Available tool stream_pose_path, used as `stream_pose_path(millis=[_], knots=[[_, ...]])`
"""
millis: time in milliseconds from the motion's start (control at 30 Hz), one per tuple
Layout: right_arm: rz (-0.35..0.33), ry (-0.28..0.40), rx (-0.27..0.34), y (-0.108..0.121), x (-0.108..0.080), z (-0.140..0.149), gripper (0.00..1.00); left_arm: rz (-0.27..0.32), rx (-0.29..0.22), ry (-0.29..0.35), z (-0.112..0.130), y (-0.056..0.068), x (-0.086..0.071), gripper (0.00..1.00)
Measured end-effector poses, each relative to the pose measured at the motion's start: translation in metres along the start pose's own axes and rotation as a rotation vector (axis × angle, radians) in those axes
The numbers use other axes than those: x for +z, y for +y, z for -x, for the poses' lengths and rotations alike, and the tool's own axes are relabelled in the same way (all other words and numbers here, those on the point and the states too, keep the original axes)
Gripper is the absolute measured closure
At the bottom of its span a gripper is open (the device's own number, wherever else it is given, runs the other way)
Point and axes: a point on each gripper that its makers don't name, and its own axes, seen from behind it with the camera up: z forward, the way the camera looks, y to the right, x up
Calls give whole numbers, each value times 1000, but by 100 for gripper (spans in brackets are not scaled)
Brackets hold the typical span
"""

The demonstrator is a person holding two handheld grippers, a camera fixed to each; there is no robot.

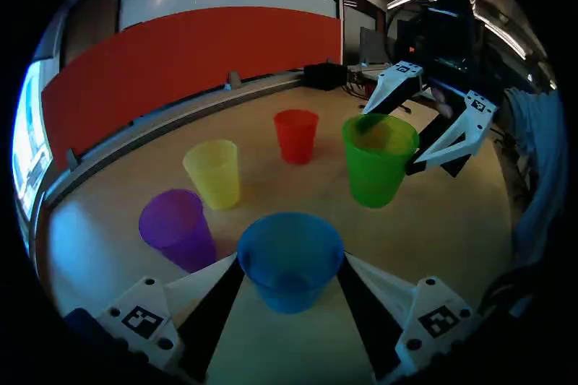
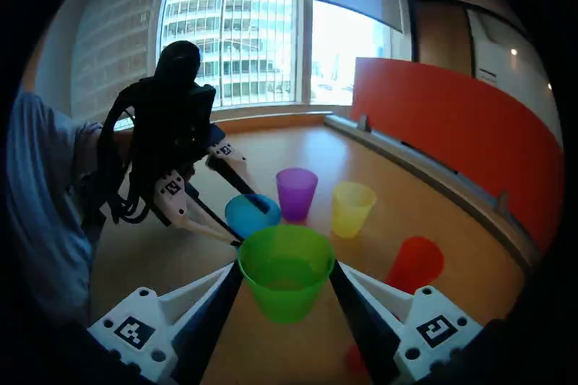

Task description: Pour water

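My left gripper is shut on a blue cup, held upright just above the wooden table. From the right gripper view the same blue cup sits between the left gripper's fingers. A green cup is clamped upright in my right gripper; it holds a little liquid. In the left gripper view the green cup stands right of centre in the right gripper. Both cups look level, a short gap apart.
Three loose cups stand on the table: purple, yellow and red. A red wall panel with a ledge runs along the far side. Large windows lie behind the person's sleeve.
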Motion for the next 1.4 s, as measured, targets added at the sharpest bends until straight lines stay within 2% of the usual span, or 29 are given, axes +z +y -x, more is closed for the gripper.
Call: stream_pose_path(millis=[267, 467, 667, 767, 1067, 1400], knots=[[6, -19, 3, -1, 2, 10, 11, 4, -13, 3, 3, -1, -1, 13], [5, -35, 3, -4, 6, 19, 11, 7, -20, -17, 12, -1, -2, 13], [11, -55, -3, -5, 9, 28, 11, 0, -14, -32, 17, -2, -3, 6], [12, -61, -5, -6, 11, 31, 11, -13, -8, -45, 21, -4, -4, 6], [20, -78, 2, -6, 17, 40, 10, -8, -14, -61, 31, 0, -13, 6], [39, -85, -2, -5, 20, 46, 10, -16, -32, -54, 33, -4, -19, 6]])
